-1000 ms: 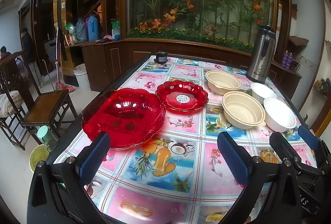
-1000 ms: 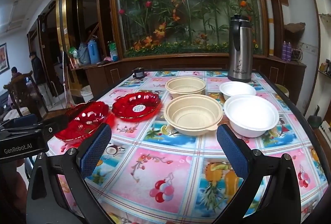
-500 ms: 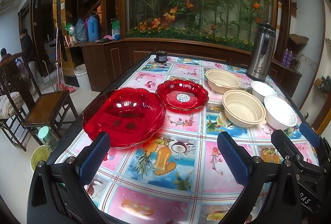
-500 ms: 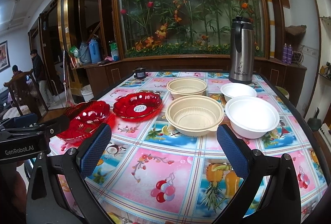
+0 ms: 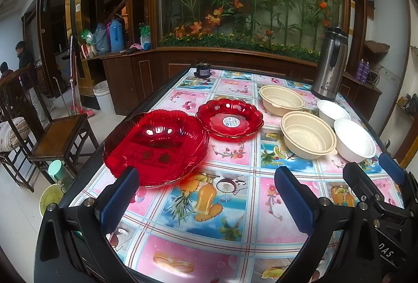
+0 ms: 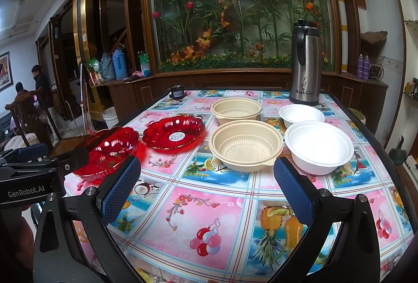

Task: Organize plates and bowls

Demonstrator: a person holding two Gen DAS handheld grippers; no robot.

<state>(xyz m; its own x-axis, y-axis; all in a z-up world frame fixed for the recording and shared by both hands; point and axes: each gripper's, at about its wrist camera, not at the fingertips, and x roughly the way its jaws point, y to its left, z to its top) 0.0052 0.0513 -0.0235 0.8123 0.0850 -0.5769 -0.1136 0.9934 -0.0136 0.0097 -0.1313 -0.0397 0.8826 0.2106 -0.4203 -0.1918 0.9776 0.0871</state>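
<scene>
Tablecloth [image 6: 216,207] squares printed with fruit covered the whole table, and against the frames a second before, nothing on it had shifted; both views only sat marginally closer to the dishes. The steel flask [image 6: 305,66] stood at the far right corner. The large red plate [image 5: 156,147] lay near the left table edge, with the smaller red plate [image 5: 230,119] just beyond it, close but apart. To their right sat two beige bowls, the near one [image 6: 245,148] and the far one [image 6: 236,109], then two white bowls, near [image 6: 318,149] and far [image 6: 301,115], each pair close together. The left gripper [image 5: 206,200] hovered over the near edge with its fingers spread wide and holding nothing, as before. The right gripper [image 6: 206,190] matched it, fingers equally wide and empty, facing the near beige bowl. Bare cloth lay between both grippers and the dishes. A small dark jar [image 5: 203,70] stood at the far edge.
</scene>
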